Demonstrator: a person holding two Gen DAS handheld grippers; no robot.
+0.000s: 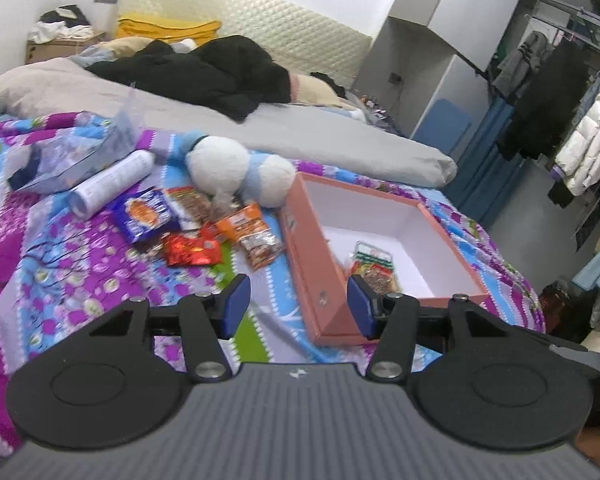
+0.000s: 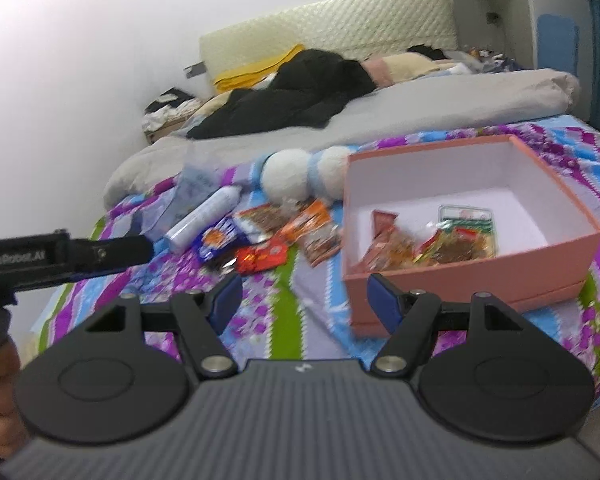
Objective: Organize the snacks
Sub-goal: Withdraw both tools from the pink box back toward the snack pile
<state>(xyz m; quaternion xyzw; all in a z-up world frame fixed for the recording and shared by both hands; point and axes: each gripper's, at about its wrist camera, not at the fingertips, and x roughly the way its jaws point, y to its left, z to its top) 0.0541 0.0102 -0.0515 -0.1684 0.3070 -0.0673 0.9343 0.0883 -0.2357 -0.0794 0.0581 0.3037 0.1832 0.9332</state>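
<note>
Bright snack packets (image 1: 204, 228) lie heaped beside the pink box (image 1: 320, 280), plush toy (image 1: 236, 168) behind; both tongs (image 1: 298, 304) (image 2: 302, 300) gape empty.

Both wrist cameras look obliquely down, near the patterned purple bedspread (image 1: 60, 264); shared: open pink cardboard box (image 1: 324, 280) (image 2: 556, 248) at two o'clock.

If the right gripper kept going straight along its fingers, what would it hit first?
Probably the bedspread just left of the pink box. The open right gripper frames bare cloth; depth is unclear, so the box's corner could come first.
</note>
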